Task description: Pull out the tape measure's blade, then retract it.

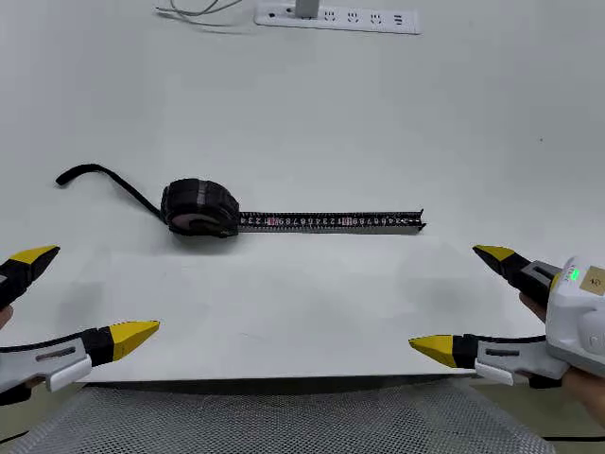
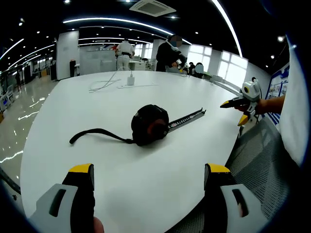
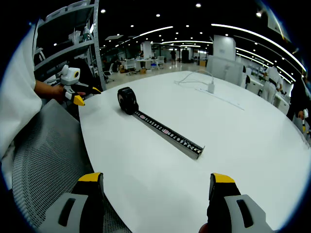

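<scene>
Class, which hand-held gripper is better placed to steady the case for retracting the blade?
Probably the left hand-held gripper: the black round tape measure case lies nearer it; the extended blade's tip points toward the right hand-held gripper.

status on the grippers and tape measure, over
Left gripper open, empty. Right gripper open, empty. Tape measure on table, blade out, untouched. Power strip far back, clear of the work.

Table: I see a broad white top (image 1: 378,113), with a power strip (image 1: 337,16) at upper centre.
Ceiling: dark, with curved light strips (image 2: 116,20) at upper left.
Windows: bright panes (image 2: 231,68) at right.
Shelving: metal rack (image 3: 73,13) at upper left.
</scene>
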A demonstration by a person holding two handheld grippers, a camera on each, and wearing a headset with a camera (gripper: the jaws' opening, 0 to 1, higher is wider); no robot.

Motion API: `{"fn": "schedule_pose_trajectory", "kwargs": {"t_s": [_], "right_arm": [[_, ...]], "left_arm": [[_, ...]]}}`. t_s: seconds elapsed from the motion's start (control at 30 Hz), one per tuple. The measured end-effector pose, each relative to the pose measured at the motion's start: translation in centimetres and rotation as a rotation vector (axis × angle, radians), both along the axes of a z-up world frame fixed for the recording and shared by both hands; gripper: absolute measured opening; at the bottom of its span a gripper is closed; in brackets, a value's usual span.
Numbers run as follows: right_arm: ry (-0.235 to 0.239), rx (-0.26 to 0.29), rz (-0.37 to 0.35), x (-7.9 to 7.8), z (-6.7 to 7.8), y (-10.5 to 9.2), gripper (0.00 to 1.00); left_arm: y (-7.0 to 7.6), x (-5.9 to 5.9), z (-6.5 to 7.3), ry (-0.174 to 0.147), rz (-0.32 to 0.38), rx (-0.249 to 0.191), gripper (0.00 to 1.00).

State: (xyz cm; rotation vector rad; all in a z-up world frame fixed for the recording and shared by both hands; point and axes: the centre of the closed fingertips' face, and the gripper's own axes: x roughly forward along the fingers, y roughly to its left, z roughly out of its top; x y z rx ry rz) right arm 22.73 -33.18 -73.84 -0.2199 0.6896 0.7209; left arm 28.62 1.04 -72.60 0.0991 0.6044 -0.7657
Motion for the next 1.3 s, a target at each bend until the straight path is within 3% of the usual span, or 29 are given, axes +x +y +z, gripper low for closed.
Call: {"fn": "schedule_pose_trajectory", "kwargs": {"t_s": [0.7, 0.93, 1.3], "right_arm": [[0.004, -0.013, 0.011, 0.2, -0.2, 0.0, 0.89], [0.010, -0.011, 0.012, 0.0, -0.4, 0.1, 0.89], [0.012, -0.009, 0.005, 0.0, -0.5, -0.2, 0.89]], "left_arm": [[-0.3, -0.4, -0.2, 0.001, -0.041, 0.024, 0.91], [-2.0, 0.1, 0.0, -0.002, -0.036, 0.016, 0.92], [-4.4, 0.9, -0.6, 0.030, -0.021, 0.012, 0.92]]}}
